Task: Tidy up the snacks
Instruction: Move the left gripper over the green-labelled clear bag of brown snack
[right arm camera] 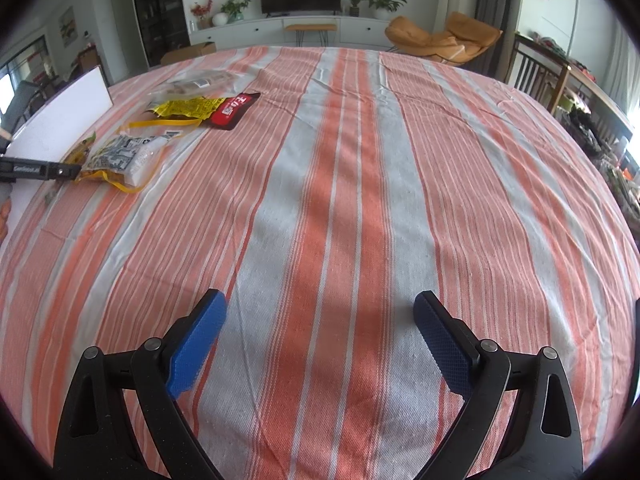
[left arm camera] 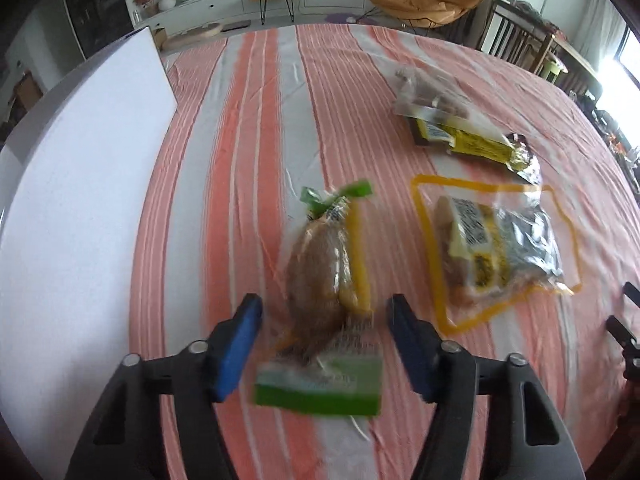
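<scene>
A clear bag of brown snacks with green ends (left arm camera: 320, 272) lies blurred on the striped cloth (left arm camera: 240, 120), between the blue pads of my left gripper (left arm camera: 324, 300). Narrow gaps show on both sides, so the pads do not press on it. To its right lies a yellow-edged clear bag (left arm camera: 496, 252) holding yellow and dark packets. Further back are a yellow packet (left arm camera: 472, 140) and a clear bag of brown pieces (left arm camera: 424, 96). My right gripper (right arm camera: 320, 300) stands open over bare cloth, and the snack pile (right arm camera: 120, 156) is far off to its upper left.
A white board (left arm camera: 80, 180) lies along the left side of the table. A red packet (right arm camera: 234, 110) sits beside the yellow one (right arm camera: 188, 106). Chairs (left arm camera: 424, 4), a low cabinet and a television stand beyond the far edge of the table.
</scene>
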The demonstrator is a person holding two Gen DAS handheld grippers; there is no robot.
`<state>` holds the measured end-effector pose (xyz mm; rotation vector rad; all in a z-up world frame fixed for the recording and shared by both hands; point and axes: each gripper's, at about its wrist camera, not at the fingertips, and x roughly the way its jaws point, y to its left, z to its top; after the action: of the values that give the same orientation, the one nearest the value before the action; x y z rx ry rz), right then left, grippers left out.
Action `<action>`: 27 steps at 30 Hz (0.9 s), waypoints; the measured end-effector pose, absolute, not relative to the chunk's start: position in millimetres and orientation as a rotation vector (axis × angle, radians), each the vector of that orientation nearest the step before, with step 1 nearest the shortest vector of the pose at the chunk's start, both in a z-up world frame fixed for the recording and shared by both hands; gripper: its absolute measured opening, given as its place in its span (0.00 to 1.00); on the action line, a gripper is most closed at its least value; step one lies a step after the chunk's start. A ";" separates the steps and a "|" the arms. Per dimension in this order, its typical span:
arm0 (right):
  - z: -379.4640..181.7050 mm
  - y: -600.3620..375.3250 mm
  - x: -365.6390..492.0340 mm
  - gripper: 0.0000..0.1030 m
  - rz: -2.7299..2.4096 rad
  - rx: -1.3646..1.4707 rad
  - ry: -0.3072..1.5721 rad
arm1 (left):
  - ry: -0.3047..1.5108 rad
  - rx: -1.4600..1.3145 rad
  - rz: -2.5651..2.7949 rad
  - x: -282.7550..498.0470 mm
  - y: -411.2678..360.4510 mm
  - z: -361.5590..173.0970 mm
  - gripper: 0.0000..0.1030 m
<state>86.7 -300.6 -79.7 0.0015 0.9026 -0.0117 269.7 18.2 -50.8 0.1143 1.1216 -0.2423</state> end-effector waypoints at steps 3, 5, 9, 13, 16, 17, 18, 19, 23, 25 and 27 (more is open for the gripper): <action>-79.4 -300.3 87.0 0.95 -0.011 0.001 0.903 | 1.126 0.084 -0.234 251.2 16.1 -49.5 0.61; -79.2 -300.4 87.1 0.95 -0.011 0.001 0.903 | 1.128 0.069 -0.232 237.5 10.8 -48.4 0.61; -79.1 -300.4 86.9 0.95 -0.012 0.002 0.903 | 1.144 0.058 -0.216 211.4 2.8 -46.7 0.61; -79.0 -300.4 86.8 0.95 -0.012 0.002 0.903 | 1.122 0.114 -0.241 195.0 -6.3 -45.3 0.66; -79.1 -300.0 86.5 0.95 -0.012 0.002 0.903 | 1.088 0.123 -0.250 192.8 -6.0 -43.1 0.85; -78.9 -300.4 86.8 0.95 -0.012 0.002 0.903 | 1.079 0.111 -0.254 192.3 -3.7 -41.7 0.85; -78.9 -300.4 86.7 0.95 -0.012 0.002 0.903 | 1.077 0.085 -0.263 192.8 -1.1 -40.7 0.85; -79.0 -300.0 86.5 0.95 -0.012 0.002 0.903 | 1.078 0.067 -0.266 194.0 0.9 -41.2 0.85; -79.0 -300.1 86.4 0.95 -0.013 0.002 0.903 | 1.071 -0.003 -0.266 203.1 9.4 -41.1 0.85; -78.9 -300.2 86.5 0.95 -0.013 0.002 0.903 | 1.063 -0.024 -0.270 204.7 12.0 -39.5 0.85; -78.9 -300.2 86.4 0.95 -0.013 0.002 0.903 | 1.057 -0.037 -0.276 205.5 12.4 -40.0 0.85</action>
<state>86.4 -300.2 -78.9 0.0021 0.9034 -0.0128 205.5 12.4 -40.0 -0.0366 1.0569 -0.2759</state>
